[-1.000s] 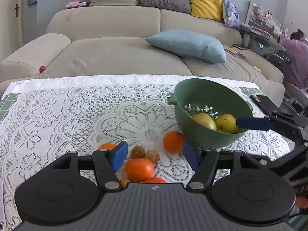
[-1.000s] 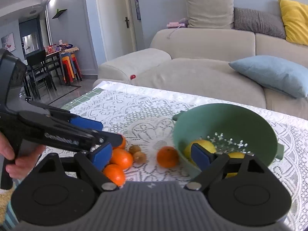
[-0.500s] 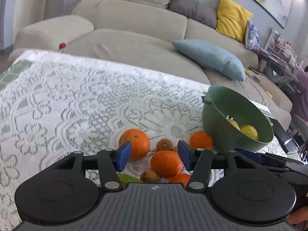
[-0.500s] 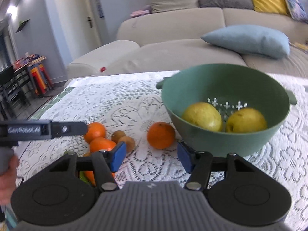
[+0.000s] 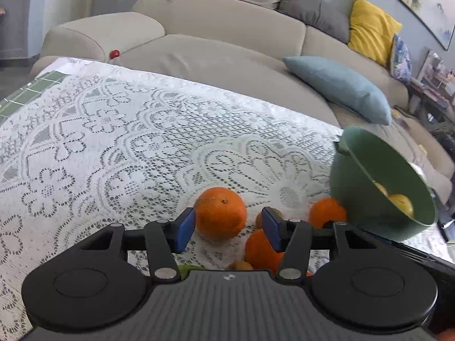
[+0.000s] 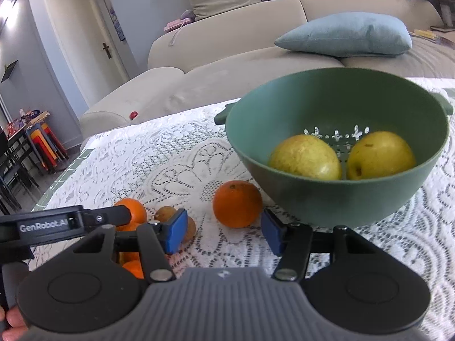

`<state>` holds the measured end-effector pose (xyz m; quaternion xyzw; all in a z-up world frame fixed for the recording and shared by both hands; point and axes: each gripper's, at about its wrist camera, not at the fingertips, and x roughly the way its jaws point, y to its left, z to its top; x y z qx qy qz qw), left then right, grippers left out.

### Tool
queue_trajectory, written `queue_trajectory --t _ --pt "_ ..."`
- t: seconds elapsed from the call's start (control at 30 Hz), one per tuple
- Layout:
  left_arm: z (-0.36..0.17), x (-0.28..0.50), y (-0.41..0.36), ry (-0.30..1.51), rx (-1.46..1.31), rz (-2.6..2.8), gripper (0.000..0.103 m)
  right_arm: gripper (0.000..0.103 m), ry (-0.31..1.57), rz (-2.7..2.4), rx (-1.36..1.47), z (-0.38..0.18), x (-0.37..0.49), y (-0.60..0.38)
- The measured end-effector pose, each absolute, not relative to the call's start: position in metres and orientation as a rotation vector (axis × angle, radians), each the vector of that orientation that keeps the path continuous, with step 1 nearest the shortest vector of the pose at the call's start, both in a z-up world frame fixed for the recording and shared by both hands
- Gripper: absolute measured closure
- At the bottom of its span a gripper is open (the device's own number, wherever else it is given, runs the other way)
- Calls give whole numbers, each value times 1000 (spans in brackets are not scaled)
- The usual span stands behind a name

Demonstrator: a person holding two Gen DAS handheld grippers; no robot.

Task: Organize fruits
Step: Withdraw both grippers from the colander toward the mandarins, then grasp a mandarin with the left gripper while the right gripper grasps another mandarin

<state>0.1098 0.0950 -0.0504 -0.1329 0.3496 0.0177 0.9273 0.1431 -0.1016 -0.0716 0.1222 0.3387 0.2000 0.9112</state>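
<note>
On the lace-covered surface (image 6: pixel 182 156), the green plastic colander bowl (image 6: pixel 335 199) already held two yellow-green pears (image 6: pixel 305 157), side by side at its bottom, so that part looked done. Everything else was loose on the lace: the round orange nearest the bowl (image 6: pixel 237 203) sat just beside its outer wall, not inside. Another large orange (image 5: pixel 220 213) lay further left, and a third orange (image 5: pixel 263 250) lay close under the left claw (image 5: pixel 227 228), partly hidden by its right finger. Small brown kiwis (image 6: pixel 166 213) sat between the oranges; exact count unclear, some hidden behind the claws. A bit of something green showed at the left claw's base, can't tell what.

Left claw was spread open, holding nothing, its blue pads either side of the large orange but apparently short of it; contact can't be confirmed. Right claw (image 6: pixel 224 233) was also spread wide and empty, hovering just in front of the orange nearest the bowl, pads apart from it.

Judgement: task was early, roughly two fruits in, at least three oranges and a couple of kiwis left. Both claws seemed lined up for an orange grab, not yet closed. Bowl had plenty of room. A light blue cushion (image 6: pixel 347 34) on the beige sofa (image 6: pixel 227 28) behind was irrelevant.
</note>
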Motion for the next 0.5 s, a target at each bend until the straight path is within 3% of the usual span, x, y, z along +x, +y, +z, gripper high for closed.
queue_trajectory --t 0.5 --pt "-65 123 97 755 -283 89 44 53 712 339 315 -85 158 -97"
